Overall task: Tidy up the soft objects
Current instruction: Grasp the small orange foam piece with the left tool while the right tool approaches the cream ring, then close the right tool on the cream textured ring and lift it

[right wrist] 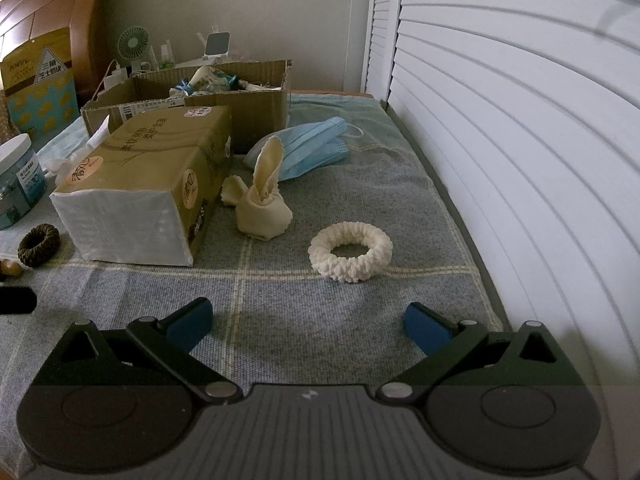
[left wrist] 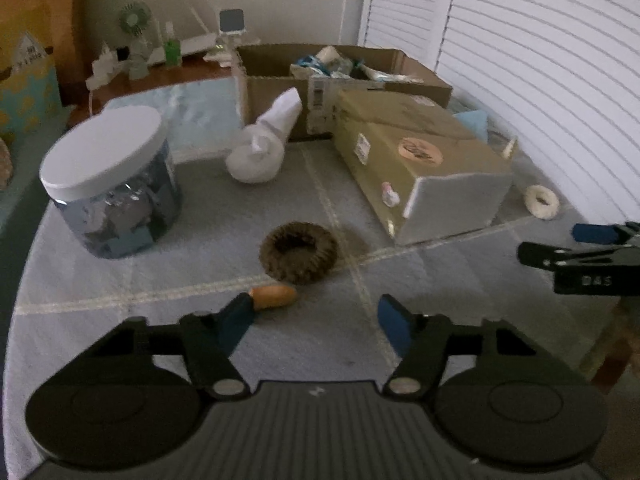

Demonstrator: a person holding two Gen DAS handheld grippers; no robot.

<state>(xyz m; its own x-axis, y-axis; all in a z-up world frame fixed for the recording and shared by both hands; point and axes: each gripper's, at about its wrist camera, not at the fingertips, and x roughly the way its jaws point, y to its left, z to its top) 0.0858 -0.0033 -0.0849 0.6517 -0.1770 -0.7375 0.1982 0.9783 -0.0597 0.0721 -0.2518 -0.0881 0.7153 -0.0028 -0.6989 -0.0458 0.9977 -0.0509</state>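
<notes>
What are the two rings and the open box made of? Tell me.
Brown ring: looks like fuzzy ribbed fabric, matte, likely a scrunchie.
White ring: knobbly ruffled textile or yarn, matte cream.
Open box: corrugated cardboard, dull brown, with raw flap edges.

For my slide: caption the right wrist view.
Open right gripper faces a cream scrunchie on the checked cloth.

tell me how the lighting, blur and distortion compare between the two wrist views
Left wrist view: dim and soft, the brown scrunchie and jar slightly blurred, the louvred doors bowed by the fisheye and washed out. Right wrist view: sharper, the white scrunchie crisp with a soft shadow, the same bowing of slats, dark corners.
</notes>
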